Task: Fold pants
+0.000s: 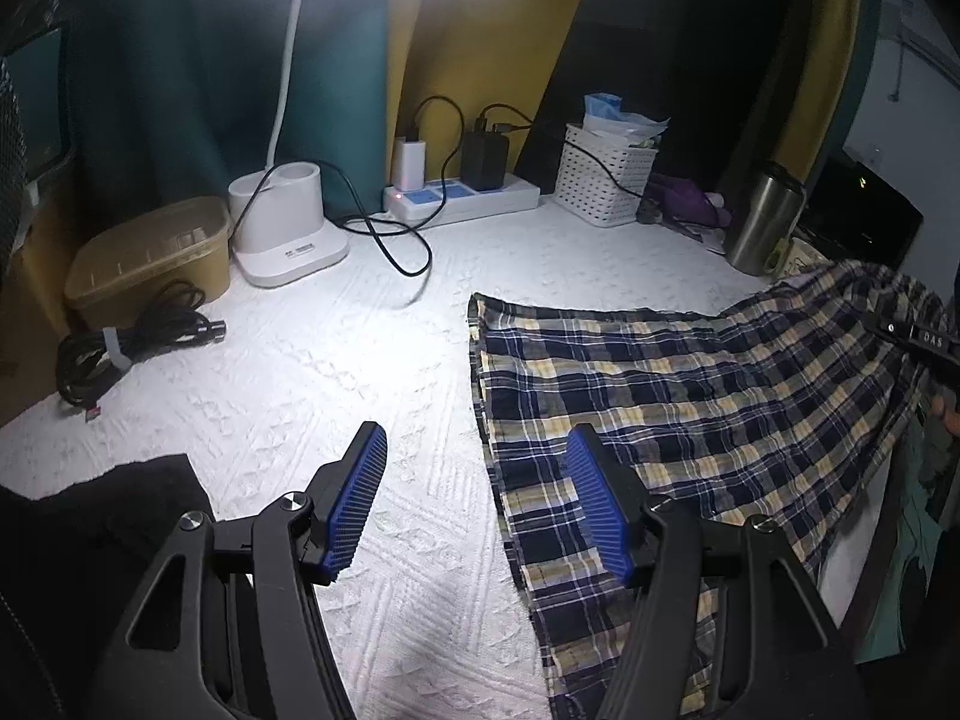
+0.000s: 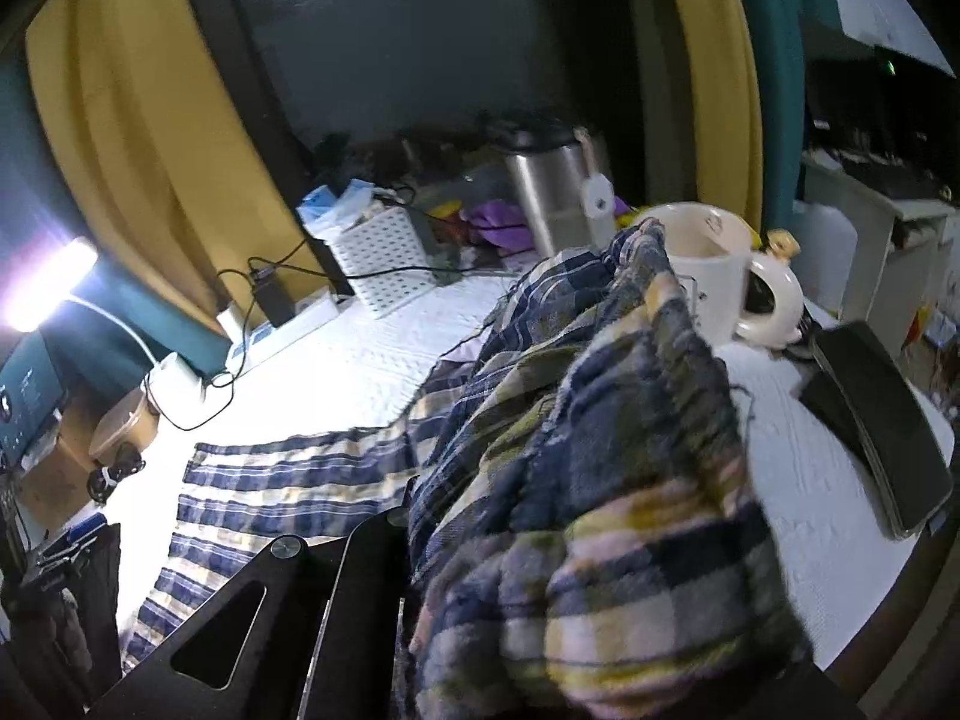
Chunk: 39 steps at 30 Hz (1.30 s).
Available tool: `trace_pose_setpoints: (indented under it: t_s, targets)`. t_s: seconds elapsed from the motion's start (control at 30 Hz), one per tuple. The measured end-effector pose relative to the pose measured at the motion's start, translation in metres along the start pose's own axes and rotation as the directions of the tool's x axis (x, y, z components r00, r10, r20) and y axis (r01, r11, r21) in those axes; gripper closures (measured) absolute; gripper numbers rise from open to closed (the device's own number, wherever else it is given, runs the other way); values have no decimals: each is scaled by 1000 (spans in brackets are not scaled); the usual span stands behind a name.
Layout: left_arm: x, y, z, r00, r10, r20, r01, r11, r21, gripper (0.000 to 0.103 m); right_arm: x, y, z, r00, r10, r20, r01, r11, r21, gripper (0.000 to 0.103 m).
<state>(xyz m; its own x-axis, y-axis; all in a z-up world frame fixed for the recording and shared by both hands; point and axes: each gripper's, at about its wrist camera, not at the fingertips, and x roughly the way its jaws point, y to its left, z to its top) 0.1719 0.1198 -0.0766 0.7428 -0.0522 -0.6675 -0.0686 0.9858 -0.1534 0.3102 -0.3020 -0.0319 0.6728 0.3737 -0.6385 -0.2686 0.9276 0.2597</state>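
Navy, yellow and white plaid pants (image 1: 678, 414) lie spread on the white textured cover (image 1: 336, 372), and their far right end is lifted off it. My left gripper (image 1: 477, 444) hangs open just above the pants' left edge, its blue pads (image 1: 360, 504) holding nothing. At the right edge of the left wrist view my right gripper (image 1: 915, 339) holds the raised end. In the right wrist view the bunched plaid fabric (image 2: 600, 480) drapes over that gripper and hides its fingertips; only its black left arm shows.
Along the back stand a brown tub (image 1: 150, 258), a white lamp base (image 1: 288, 234), a power strip (image 1: 462, 198) with trailing cables, a white basket (image 1: 606, 180) and a steel tumbler (image 1: 762, 216). A cream mug (image 2: 714, 264) and black phone (image 2: 882, 432) sit right.
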Motion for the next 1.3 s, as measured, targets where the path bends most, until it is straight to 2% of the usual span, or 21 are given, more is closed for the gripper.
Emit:
trace_pose_setpoints:
  t_s: [0.33, 0.6, 1.0, 1.3]
  targets:
    - [-8, 25, -4, 999, -31, 24, 31, 999, -25, 40, -8, 56, 9, 1000, 16, 7, -15, 996, -89, 93]
    - [-18, 43, -11, 999, -30, 34, 32, 998, -50, 40, 1, 105, 11, 999, 53, 0, -52, 983, -173, 93]
    - [-29, 67, -26, 999, 2, 42, 2, 995, -99, 40, 38, 168, -11, 985, 130, -115, -157, 950, -269, 93]
    - [-37, 79, -34, 999, 15, 46, -9, 992, -129, 40, 68, 201, -46, 977, 88, -195, -154, 921, -357, 93]
